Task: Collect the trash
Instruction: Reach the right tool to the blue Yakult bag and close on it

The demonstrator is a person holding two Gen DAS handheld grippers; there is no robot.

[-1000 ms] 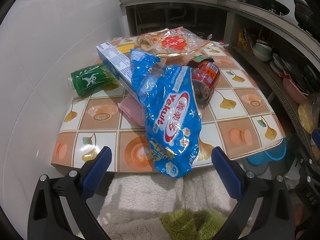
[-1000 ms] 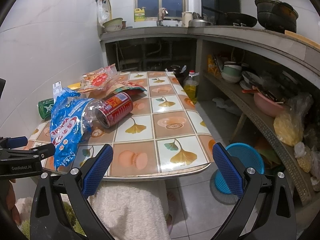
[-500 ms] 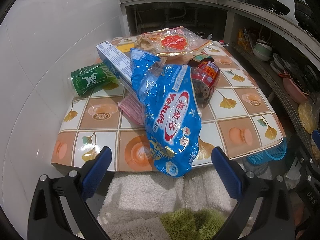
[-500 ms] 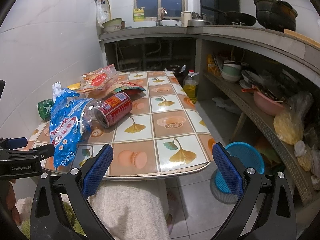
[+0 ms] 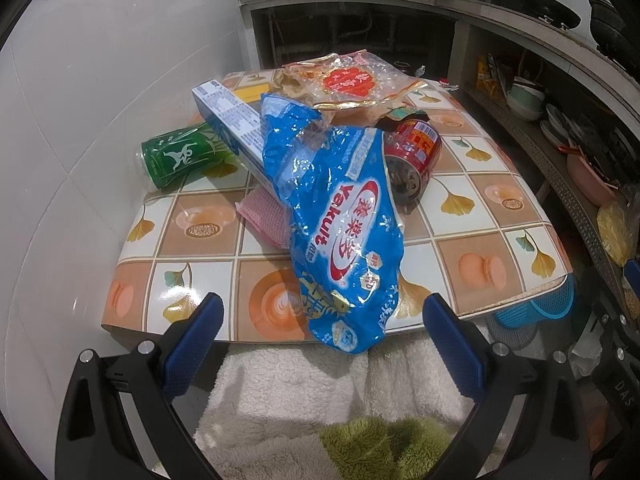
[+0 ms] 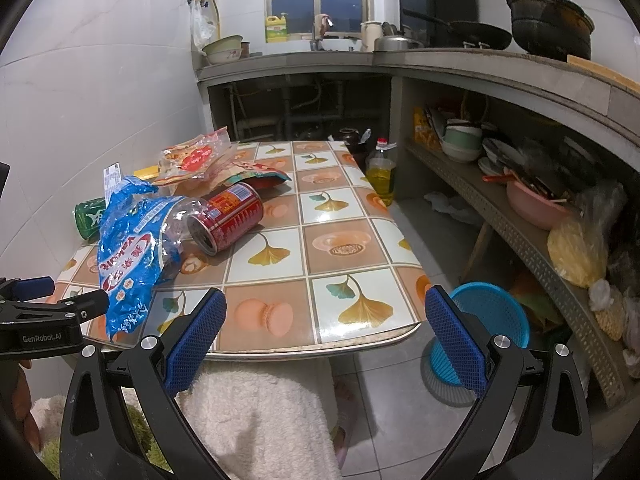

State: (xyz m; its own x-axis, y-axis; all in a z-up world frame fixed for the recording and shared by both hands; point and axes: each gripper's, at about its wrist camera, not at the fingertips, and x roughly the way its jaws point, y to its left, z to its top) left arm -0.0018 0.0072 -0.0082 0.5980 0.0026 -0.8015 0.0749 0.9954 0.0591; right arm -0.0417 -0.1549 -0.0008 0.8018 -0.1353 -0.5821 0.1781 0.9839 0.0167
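Trash lies on a tiled-pattern table (image 5: 480, 216): a blue Yakult bag (image 5: 340, 224) hanging over the front edge, a red can (image 5: 412, 156) on its side, a green can (image 5: 180, 156), a long white-blue box (image 5: 232, 128), a clear snack wrapper (image 5: 352, 80) and a pink cloth (image 5: 260, 216). My left gripper (image 5: 320, 336) is open and empty, just before the table's front edge, below the bag. My right gripper (image 6: 324, 328) is open and empty at the front edge, right of the blue bag (image 6: 132, 248) and the red can (image 6: 228, 220).
A blue mesh basket (image 6: 484, 320) stands on the floor right of the table. An oil bottle (image 6: 380, 172) stands beyond the table's right side. Shelves with bowls (image 6: 532, 200) run along the right. A white wall (image 5: 80, 120) borders the left.
Both grippers have stayed nearly still; the views have shifted only very slightly. Nothing on the table has moved.
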